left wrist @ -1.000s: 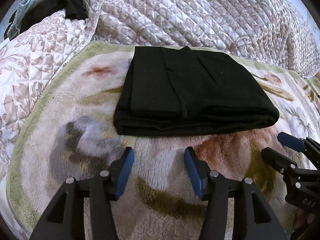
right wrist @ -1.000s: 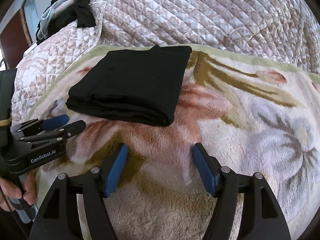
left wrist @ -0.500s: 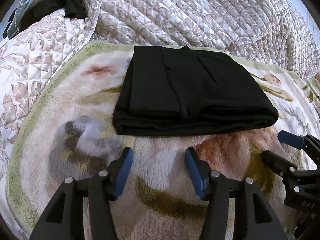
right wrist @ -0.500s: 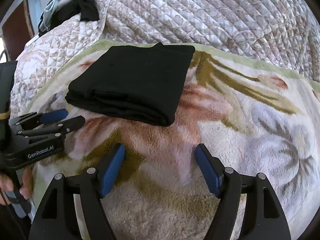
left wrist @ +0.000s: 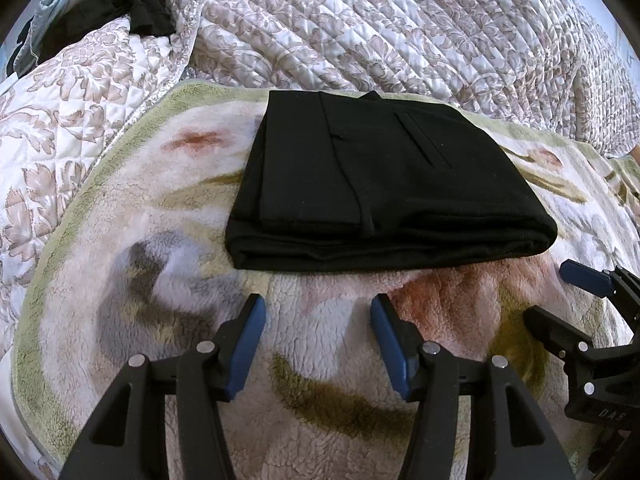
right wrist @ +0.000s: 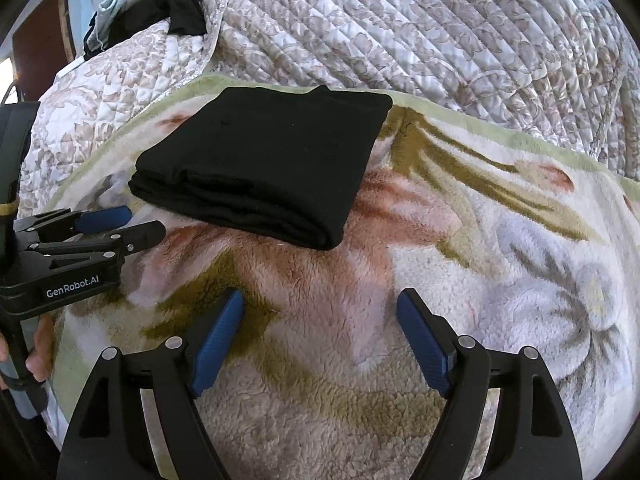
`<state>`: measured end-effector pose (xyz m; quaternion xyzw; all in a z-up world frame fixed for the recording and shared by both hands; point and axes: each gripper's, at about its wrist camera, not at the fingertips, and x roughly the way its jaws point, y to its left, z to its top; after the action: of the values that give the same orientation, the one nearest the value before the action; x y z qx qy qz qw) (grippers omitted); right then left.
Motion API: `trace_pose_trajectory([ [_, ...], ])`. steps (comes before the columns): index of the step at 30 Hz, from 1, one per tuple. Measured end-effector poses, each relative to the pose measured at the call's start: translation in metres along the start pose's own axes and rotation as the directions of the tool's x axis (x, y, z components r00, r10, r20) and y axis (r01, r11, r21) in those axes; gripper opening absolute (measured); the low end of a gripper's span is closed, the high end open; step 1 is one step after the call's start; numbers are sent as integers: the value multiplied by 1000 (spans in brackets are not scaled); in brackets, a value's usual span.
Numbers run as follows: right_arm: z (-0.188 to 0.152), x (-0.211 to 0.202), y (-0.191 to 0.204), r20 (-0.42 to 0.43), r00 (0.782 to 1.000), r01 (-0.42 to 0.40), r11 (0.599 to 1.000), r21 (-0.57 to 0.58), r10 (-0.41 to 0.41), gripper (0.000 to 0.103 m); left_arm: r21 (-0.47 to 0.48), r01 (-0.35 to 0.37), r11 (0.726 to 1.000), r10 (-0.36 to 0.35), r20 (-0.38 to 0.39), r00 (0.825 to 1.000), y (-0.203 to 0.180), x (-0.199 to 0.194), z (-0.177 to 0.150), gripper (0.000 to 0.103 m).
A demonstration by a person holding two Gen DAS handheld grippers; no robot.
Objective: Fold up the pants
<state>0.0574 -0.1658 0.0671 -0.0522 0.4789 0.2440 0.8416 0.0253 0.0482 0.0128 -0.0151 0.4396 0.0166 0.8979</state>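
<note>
Left wrist view first: the black fabric pants (left wrist: 384, 184) sit in the middle of the frame as a neat folded rectangle with several layers stacked along the near edge, lying on the fluffy cream fleece blanket with a flower print (left wrist: 328, 360). The left gripper (left wrist: 318, 340), black with blue pads, fills the bottom of the frame, its jaws partly apart with nothing but blanket between them, just short of the pants' near edge. The right gripper (left wrist: 560, 296) pokes in at the right edge, also clear of the fabric. A quilted beige bedspread with a leaf pattern (left wrist: 400, 28) covers the top of the frame, with a dark heap of other clothes (left wrist: 132, 12) in the upper left.

Right wrist view: the pants (right wrist: 264, 168) show up in the upper left as the same tidy bundle, corners squared. The right gripper (right wrist: 320, 320) is at the bottom, its jaws opening wide over bare blanket (right wrist: 480, 240), gripping nothing. The left gripper (right wrist: 120, 224) comes in from the left edge near the bundle's corner, with a hand (right wrist: 38, 344) on its handle below.

Honestly the folding looks pretty much done. Nothing is loose or hanging out, both tools are off the cloth. At most a little tidy-up or moving the bundle is left.
</note>
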Motion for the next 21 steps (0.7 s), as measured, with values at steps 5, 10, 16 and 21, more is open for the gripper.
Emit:
trace_pose_trajectory([
  [5, -1, 0, 0, 5, 1000, -3, 1000, 6, 3, 79, 3, -2, 1000, 2, -2, 1000, 1, 0, 0, 59],
  [10, 0, 0, 0, 5, 1000, -7, 1000, 11, 7, 79, 1, -2, 1000, 2, -3, 1000, 0, 0, 0, 59],
  [16, 0, 0, -1, 4, 1000, -16, 1000, 19, 16, 79, -5, 2, 1000, -2, -6, 1000, 0, 0, 0, 59],
  [21, -1, 0, -2, 4, 1000, -26, 999, 28, 26, 79, -10, 5, 1000, -5, -8, 1000, 0, 1, 0, 60],
])
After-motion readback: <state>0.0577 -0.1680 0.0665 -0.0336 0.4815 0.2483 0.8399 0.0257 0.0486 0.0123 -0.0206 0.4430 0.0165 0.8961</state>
